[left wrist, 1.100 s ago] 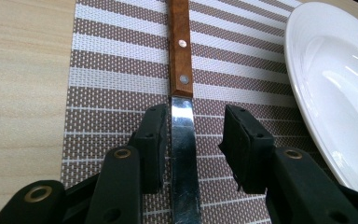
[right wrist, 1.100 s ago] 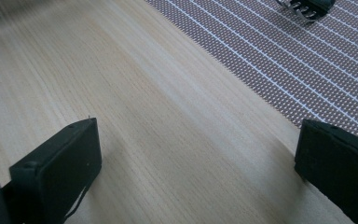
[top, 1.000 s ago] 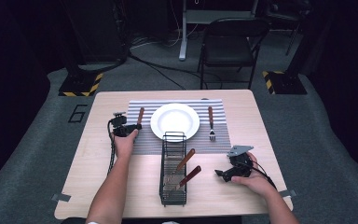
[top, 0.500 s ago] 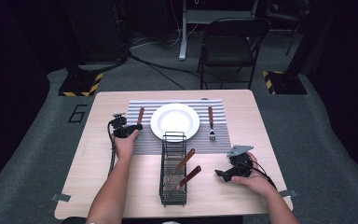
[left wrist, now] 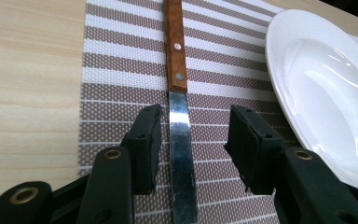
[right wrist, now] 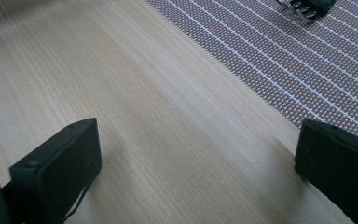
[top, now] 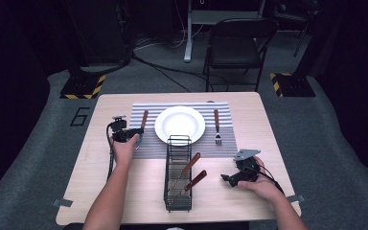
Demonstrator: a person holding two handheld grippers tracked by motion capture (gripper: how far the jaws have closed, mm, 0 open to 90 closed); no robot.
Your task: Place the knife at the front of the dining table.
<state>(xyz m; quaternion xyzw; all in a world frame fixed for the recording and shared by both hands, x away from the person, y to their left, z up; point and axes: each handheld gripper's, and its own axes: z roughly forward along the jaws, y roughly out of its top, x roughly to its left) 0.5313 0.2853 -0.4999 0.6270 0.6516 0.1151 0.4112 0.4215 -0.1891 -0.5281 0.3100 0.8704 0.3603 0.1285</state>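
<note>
So my left gripper (left wrist: pixel 193 149) has just been opening, jaws now straddling the knife (left wrist: pixel 179 112) blade without touching it, its long axis running straight ahead along the striped placemat (left wrist: pixel 112 93) beside the white plate (left wrist: pixel 307 70), right gripper (top: pixel 237 176) parked wide open on the wooden table (right wrist: pixel 144 116) in a dark room.

I'm looking at a dark lab: around the table (top: pixel 124 191), hazard-striped blocks (top: pixel 83 86), floor cables (top: pixel 158 67), a folding chair (top: pixel 237 45).
</note>
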